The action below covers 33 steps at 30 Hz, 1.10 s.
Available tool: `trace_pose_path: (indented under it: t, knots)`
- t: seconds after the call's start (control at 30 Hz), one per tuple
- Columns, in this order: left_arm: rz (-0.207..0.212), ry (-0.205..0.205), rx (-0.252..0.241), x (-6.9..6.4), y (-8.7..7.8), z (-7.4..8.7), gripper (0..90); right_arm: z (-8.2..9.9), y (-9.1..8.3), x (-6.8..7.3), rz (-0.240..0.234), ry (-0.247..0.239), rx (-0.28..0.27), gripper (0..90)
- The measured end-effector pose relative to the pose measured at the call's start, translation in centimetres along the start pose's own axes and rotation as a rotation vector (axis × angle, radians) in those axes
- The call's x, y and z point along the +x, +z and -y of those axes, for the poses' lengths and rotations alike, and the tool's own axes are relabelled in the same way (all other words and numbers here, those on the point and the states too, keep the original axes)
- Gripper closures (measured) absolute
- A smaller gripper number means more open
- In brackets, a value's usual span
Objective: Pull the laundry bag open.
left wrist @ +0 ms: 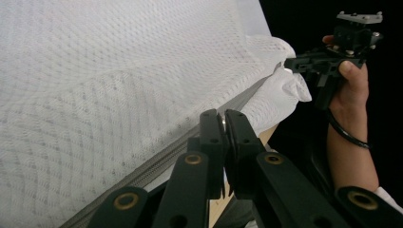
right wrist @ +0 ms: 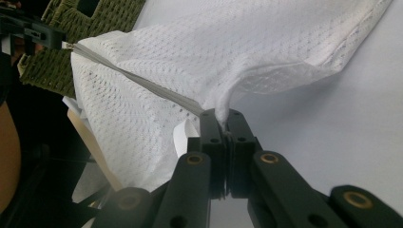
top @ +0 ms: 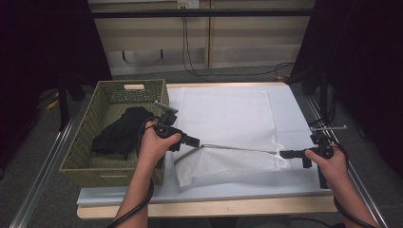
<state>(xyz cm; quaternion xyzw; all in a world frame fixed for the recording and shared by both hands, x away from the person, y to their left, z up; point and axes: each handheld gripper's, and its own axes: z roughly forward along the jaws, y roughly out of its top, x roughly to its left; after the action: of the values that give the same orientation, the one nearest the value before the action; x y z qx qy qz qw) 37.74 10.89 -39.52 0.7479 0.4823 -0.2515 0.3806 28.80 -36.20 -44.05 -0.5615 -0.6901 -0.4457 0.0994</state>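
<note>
A white mesh bag (top: 223,164) with a grey zipper (top: 237,148) hangs stretched between both grippers above the table's front. My left gripper (top: 197,141) is shut on the zipper's left end, where a small metal pull shows between the jaws of the left gripper (left wrist: 224,116). My right gripper (top: 282,153) is shut on the bag's right end, with white fabric bunched between the jaws of the right gripper (right wrist: 221,116). The zipper (right wrist: 142,83) runs taut across the bag (right wrist: 214,52) to the far left gripper (right wrist: 62,40). The bag (left wrist: 95,95) sags below the zipper line.
A green woven basket (top: 95,95) stands at the table's left and holds a black garment (top: 121,130). A white sheet (top: 228,109) covers the table behind the bag. The table's wooden front edge (top: 214,206) lies near the person's forearms.
</note>
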Motion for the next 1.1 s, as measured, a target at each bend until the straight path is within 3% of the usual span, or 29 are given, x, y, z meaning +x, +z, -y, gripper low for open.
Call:
trace_pose_path:
  t: [0.07,0.23,0.33,0.4,0.43,0.5,0.63,0.7,0.93,1.1]
  knots:
    - [0.02,0.004,0.007,0.0,-0.1,0.0,86.7,0.0,0.1,0.0,-0.003,-0.002,0.002,89.3]
    - [0.021,0.004,0.003,0.0,-0.3,0.0,86.7,0.0,-0.1,0.0,-0.014,0.002,-0.001,89.3]
    - [-0.008,0.01,-0.012,0.2,-0.8,0.0,86.8,0.0,0.0,0.0,0.008,-0.004,0.005,89.3]
    - [0.011,0.006,-0.009,0.2,-0.8,0.0,86.7,0.0,-0.1,-0.2,-0.004,-0.001,-0.001,89.3]
    - [-0.002,0.021,-0.001,0.2,-0.8,0.0,86.7,0.0,-0.1,-0.2,0.0,-0.001,0.0,89.3]
    - [0.005,0.014,-0.002,0.0,-0.7,0.0,86.7,0.0,-0.1,-0.1,0.018,-0.006,0.001,89.3]
    - [0.022,0.006,-0.004,0.2,-1.0,0.0,86.7,0.0,-0.1,0.0,0.003,-0.005,-0.005,89.3]
    - [0.011,0.018,-0.008,0.4,-1.1,0.0,86.7,0.0,-0.1,0.1,0.0,-0.006,0.003,89.3]
    - [-0.004,0.002,-0.025,0.4,-1.5,0.1,86.7,0.0,-0.2,-0.2,0.004,-0.004,-0.005,89.3]
    - [-0.01,0.014,-0.013,0.5,-1.5,0.1,86.7,0.0,-0.2,-0.1,0.015,-0.004,-0.002,89.3]
